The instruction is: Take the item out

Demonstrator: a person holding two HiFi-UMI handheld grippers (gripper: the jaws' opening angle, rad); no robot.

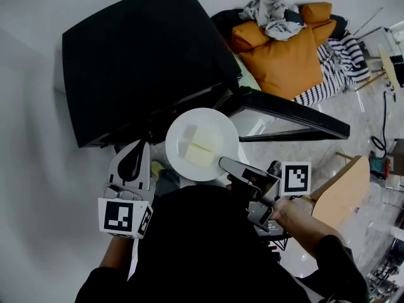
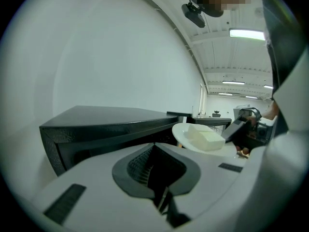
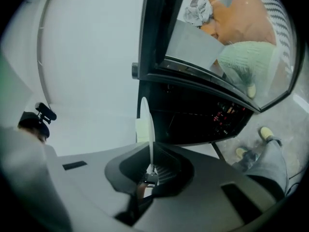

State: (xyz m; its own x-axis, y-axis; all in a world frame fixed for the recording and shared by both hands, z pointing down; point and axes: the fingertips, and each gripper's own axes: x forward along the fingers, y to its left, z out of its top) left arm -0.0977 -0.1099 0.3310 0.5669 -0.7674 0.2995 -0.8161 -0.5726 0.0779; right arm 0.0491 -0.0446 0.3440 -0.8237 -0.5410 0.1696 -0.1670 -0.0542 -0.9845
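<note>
Right gripper view: the right gripper (image 3: 150, 170) has its jaws clenched on the rim of a round white plate (image 3: 146, 124). The plate is seen edge-on here, rising from the jaws toward 12 o'clock. A pale yellow rectangular block (image 3: 140, 129) sits against the face of the plate turned toward 9 o'clock.

In the head view the plate lies level, outside the oven and just in front of its open cavity. The right gripper grips the rim at about 4 o'clock. Two pale blocks rest side by side on the plate, touching each other.

The left gripper (image 1: 137, 151) is just beside the plate at its 8 o'clock. Its jaws are closed together with nothing between them.

A boxy black microwave oven (image 1: 139, 62) stands at 11 o'clock from the plate. Its dark-framed glass door (image 1: 290, 115) is swung open and reaches toward 3 o'clock.

Farther out at 1 o'clock lie orange cushions (image 1: 287, 59), a crumpled grey-white cloth (image 1: 271, 11) and a black-and-white striped fabric (image 1: 334, 68).
</note>
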